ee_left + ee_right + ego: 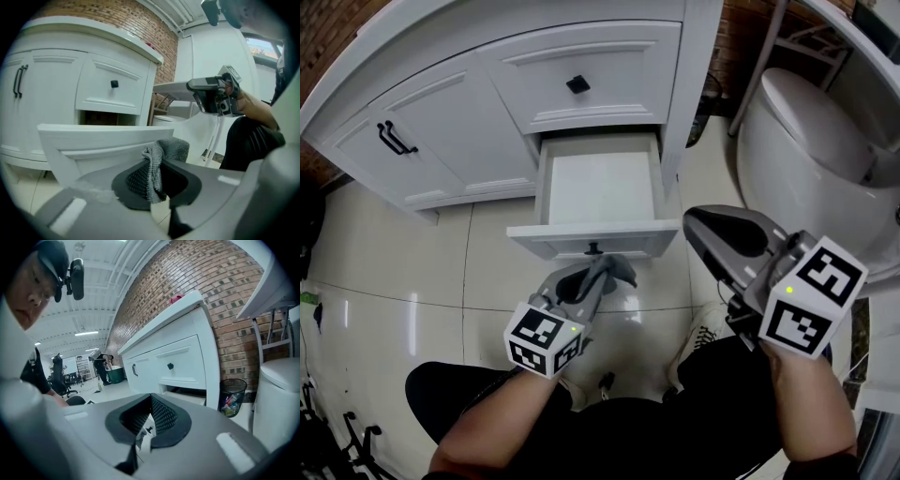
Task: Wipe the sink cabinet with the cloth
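Note:
The white sink cabinet (487, 94) fills the top of the head view, its lower drawer (598, 187) pulled out and bare inside. My left gripper (602, 269) is shut on a grey cloth (623, 272) just in front of the drawer's front panel (581, 240). In the left gripper view the cloth (172, 147) bunches up between the jaws of that gripper (157, 161), close to the drawer front (93, 138). My right gripper (698, 225) hangs to the right of the drawer, off the cabinet. In its own view the right gripper (151, 398) is shut with nothing held.
A white toilet (806, 150) stands right of the cabinet, with a small bin (233, 397) between them. The closed upper drawer has a black knob (577, 84), and the cabinet door a black handle (394, 139). Pale floor tiles (394, 281) lie to the left.

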### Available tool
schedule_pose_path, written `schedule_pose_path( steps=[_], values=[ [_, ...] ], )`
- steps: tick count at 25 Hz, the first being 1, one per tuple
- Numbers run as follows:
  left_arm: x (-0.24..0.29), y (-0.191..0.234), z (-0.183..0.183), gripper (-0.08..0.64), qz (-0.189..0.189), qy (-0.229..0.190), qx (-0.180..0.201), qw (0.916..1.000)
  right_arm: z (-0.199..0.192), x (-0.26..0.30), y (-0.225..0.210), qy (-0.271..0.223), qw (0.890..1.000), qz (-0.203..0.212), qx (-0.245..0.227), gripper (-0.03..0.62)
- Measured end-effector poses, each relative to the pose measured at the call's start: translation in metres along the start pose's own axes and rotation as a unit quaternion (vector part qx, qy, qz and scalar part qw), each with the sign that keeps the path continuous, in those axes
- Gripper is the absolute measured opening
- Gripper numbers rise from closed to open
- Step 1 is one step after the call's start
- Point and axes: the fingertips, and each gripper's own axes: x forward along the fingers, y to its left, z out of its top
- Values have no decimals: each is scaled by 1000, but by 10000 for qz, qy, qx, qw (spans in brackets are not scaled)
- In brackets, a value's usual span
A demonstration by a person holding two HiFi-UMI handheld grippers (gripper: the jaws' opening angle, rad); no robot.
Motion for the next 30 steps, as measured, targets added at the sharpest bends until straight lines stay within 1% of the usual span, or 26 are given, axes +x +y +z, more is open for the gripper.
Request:
schedule_pose_path(
  steps=[5, 10, 13, 17, 20, 30],
  values=[
    [-35, 39, 7, 37, 611, -231, -312, 9974, -2, 15, 14, 89, 9999, 120, -85, 5],
    [-75, 88, 17, 37, 1303, -595, -666, 9874, 0, 26, 26, 130, 9996, 205, -129, 5],
    [-87, 104, 22, 37, 1508, -722, -749, 9831, -1, 31, 34, 168, 9993, 246, -209, 5],
    [-90, 111, 23, 37, 1590, -779, -801, 9809, -5, 33, 34, 225, 9993, 188, -233, 5],
    [-86, 110, 24, 37, 1563, -794, -788, 9813, -8, 32, 30, 268, 9993, 139, -215, 5],
    [-55, 84, 20, 37, 1206, -539, -537, 9898, -6, 21, 23, 201, 9996, 70, -166, 5]
  ],
)
